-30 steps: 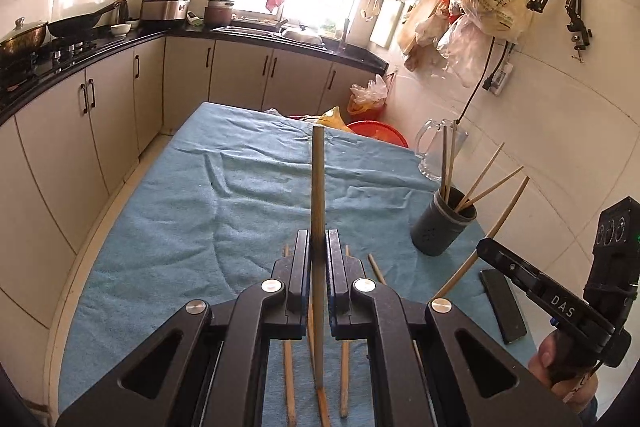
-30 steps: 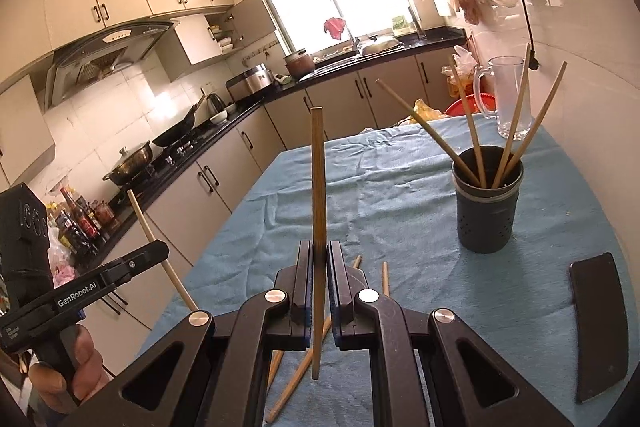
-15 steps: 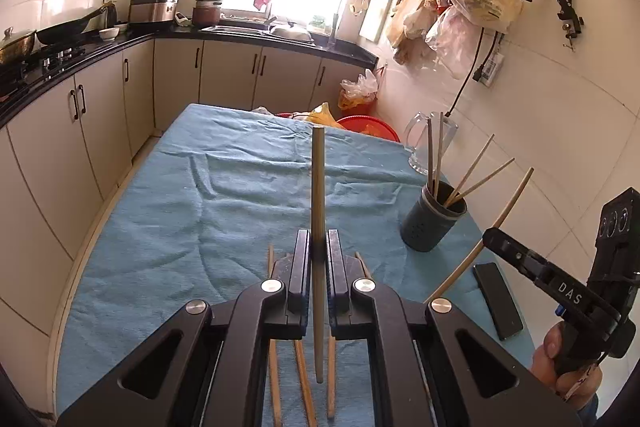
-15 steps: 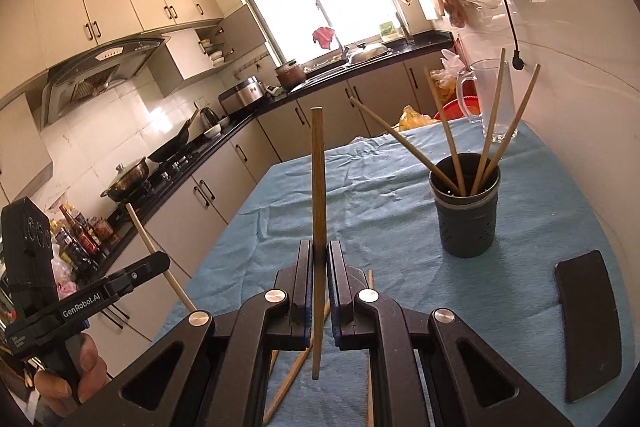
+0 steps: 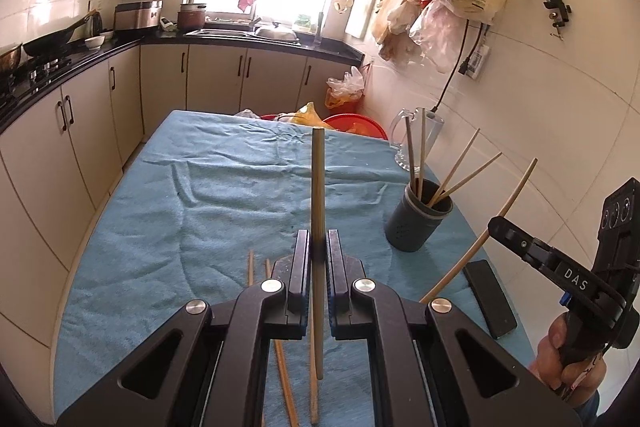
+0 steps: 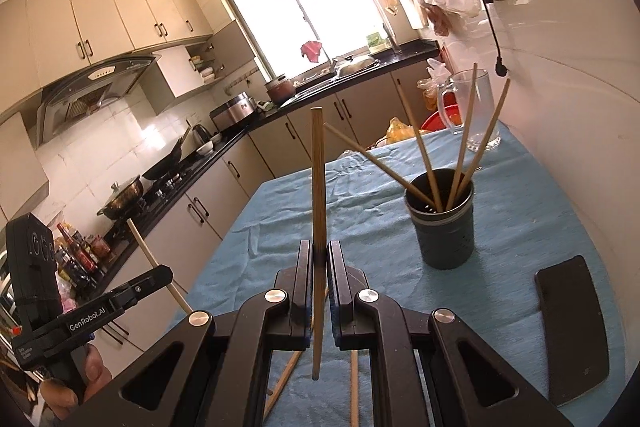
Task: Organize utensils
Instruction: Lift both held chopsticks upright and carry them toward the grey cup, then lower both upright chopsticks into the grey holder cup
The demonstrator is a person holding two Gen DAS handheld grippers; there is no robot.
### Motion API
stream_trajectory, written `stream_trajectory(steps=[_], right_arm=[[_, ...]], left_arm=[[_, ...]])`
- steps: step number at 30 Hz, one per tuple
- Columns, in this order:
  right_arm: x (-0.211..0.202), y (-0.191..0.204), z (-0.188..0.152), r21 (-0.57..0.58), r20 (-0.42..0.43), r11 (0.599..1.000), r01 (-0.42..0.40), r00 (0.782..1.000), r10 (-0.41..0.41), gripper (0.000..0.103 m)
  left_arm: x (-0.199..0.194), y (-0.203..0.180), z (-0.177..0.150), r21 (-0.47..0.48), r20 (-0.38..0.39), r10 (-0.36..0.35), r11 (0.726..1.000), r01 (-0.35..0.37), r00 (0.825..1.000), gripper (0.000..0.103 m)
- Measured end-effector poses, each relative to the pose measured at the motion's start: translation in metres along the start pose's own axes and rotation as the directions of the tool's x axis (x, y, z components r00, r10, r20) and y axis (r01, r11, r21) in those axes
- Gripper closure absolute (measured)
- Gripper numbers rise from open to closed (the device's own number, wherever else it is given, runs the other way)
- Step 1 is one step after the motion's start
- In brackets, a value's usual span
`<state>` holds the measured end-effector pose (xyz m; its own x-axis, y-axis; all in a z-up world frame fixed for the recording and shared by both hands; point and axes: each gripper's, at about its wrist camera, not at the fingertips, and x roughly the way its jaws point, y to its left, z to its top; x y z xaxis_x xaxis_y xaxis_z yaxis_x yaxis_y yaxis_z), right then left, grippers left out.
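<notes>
Chopsticks: one stands upright, clamped in your left tongs (image 5: pixel 318 259) | another (image 6: pixel 319 187) clamped upright in your right tongs (image 6: pixel 319 261) | four more lean in the dark holder (image 6: pixel 444 227) ahead and right of the right tongs | loose chopsticks (image 5: pixel 280 343) lie on the table (image 5: pixel 160 227) under the left tongs (blue cloth).

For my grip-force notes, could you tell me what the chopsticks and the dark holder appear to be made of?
The held chopstick looks like bamboo or wood: matte tan, faintly grained. The holder looks like matte dark grey plastic with small perforations, though coated metal is possible.
</notes>
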<state>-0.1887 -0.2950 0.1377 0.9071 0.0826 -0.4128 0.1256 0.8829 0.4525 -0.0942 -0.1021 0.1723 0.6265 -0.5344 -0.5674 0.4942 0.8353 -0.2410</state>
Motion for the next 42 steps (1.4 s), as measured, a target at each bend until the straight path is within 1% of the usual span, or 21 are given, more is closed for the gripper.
stream_trajectory(steps=[10,18,30,35,40,42], right_arm=[[-0.020,-0.022,0.014,0.038,0.056,0.999,0.029,0.998,-0.031,0.096],[-0.041,-0.048,0.031,0.098,0.108,0.994,0.054,0.992,-0.064,0.096],[-0.066,-0.068,0.066,0.120,0.189,0.989,0.088,0.976,-0.110,0.096],[-0.070,-0.077,0.084,0.130,0.220,0.985,0.113,0.965,-0.140,0.096],[-0.066,-0.084,0.102,0.146,0.235,0.981,0.131,0.958,-0.163,0.096],[-0.063,-0.086,0.108,0.154,0.240,0.979,0.134,0.956,-0.168,0.096]], left_arm=[[0.009,-0.023,0.010,0.037,-0.010,-0.040,0.999,0.041,0.999,0.097],[0.016,-0.045,0.031,0.058,-0.006,-0.083,0.995,0.083,0.997,0.097],[0.027,-0.098,0.078,0.123,0.029,-0.142,0.983,0.137,0.989,0.097],[0.037,-0.123,0.102,0.155,0.051,-0.158,0.977,0.148,0.986,0.097],[0.052,-0.141,0.128,0.152,0.074,-0.176,0.975,0.163,0.982,0.097],[0.058,-0.148,0.138,0.154,0.096,-0.174,0.975,0.158,0.980,0.097]])
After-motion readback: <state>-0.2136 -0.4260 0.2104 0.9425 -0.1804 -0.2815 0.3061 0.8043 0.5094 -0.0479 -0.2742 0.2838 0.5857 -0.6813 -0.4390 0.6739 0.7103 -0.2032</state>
